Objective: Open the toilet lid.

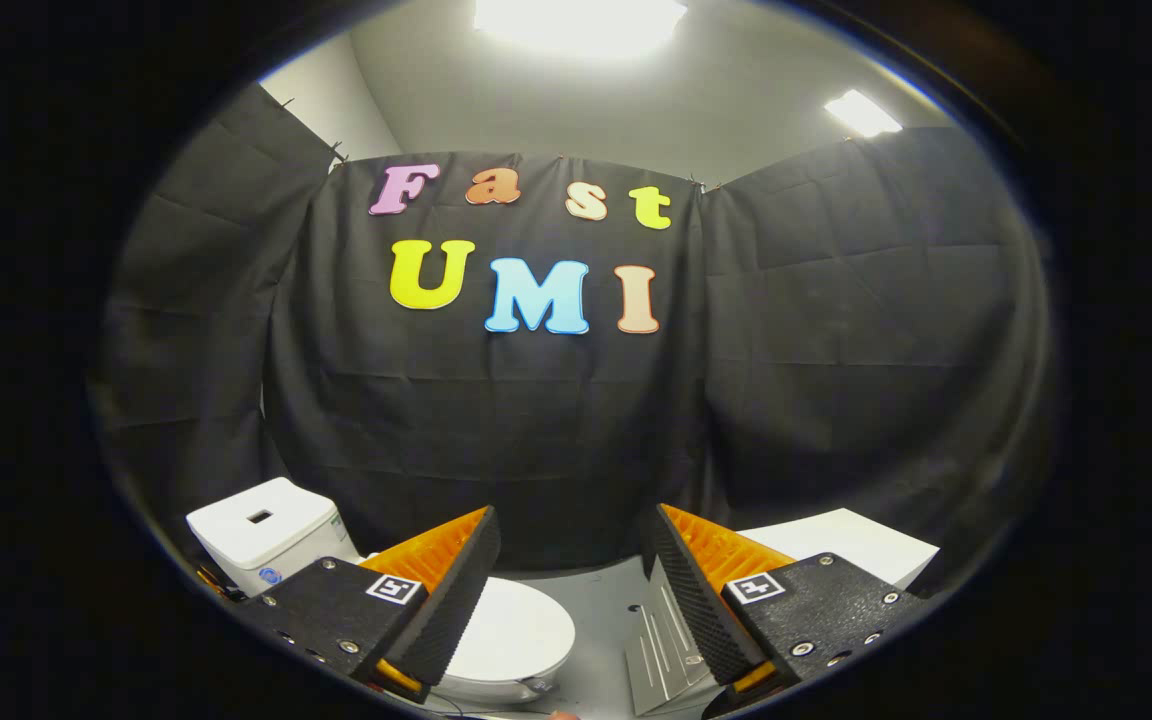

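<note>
**Inspector:** State the condition of the gripper (571,580).

**Assistant:** Its two fingers stand spread wide apart with nothing between them. They touch nothing. The left finger (436,600) and the right finger (706,600) each carry a small square marker on the block behind them.

**Inspector:** Location of the toilet?

**Assistant:** A small white toilet (506,640) sits low down, just beyond and partly behind the left finger. Its lid (516,625) lies down flat over the bowl, closed. The left finger covers the lid's near left part, so the hinge end cannot be seen. The white tank (261,530) stands to the left of that finger, with a dark rectangular slot in its top and a small bluish mark on its front, too small to make out.

**Inspector:** Other items?

**Assistant:** A ribbed grey metal plate (661,640) lies on the grey floor (596,590) just inside the right finger, its far side hidden by that finger. Beyond the right finger is a white block or box (856,545), only its top and one corner visible. Something small and dark lies at the tank's foot; I cannot tell what. Black cloth (536,440) forms the wall behind everything. Two ceiling lights (576,20) glare overhead.
</note>
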A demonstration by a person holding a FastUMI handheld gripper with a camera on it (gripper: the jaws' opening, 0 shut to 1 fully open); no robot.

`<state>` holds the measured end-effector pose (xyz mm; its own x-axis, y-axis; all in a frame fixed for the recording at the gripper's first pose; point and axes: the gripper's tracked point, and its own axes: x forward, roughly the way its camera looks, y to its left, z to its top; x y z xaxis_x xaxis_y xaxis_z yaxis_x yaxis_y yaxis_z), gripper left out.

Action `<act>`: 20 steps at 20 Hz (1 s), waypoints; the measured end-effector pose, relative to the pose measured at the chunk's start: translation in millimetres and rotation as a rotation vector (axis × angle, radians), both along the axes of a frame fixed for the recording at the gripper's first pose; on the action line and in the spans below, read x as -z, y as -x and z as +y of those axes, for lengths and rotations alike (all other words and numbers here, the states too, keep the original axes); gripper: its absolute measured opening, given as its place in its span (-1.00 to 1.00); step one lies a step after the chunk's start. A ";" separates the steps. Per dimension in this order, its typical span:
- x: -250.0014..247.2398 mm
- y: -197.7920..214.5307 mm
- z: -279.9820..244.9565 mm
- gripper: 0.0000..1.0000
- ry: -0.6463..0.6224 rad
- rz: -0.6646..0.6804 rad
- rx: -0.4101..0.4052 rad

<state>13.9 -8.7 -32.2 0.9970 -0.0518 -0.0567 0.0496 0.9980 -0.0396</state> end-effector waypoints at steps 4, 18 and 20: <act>15.6 -6.4 6.5 0.89 -0.066 0.016 0.011; 158.9 -29.1 36.0 0.91 -0.345 0.256 -0.036; 183.4 -26.1 37.9 0.94 -0.368 0.300 -0.023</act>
<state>40.0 29.2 -215.5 0.9344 0.0475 -0.3530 0.0681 0.9490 0.3079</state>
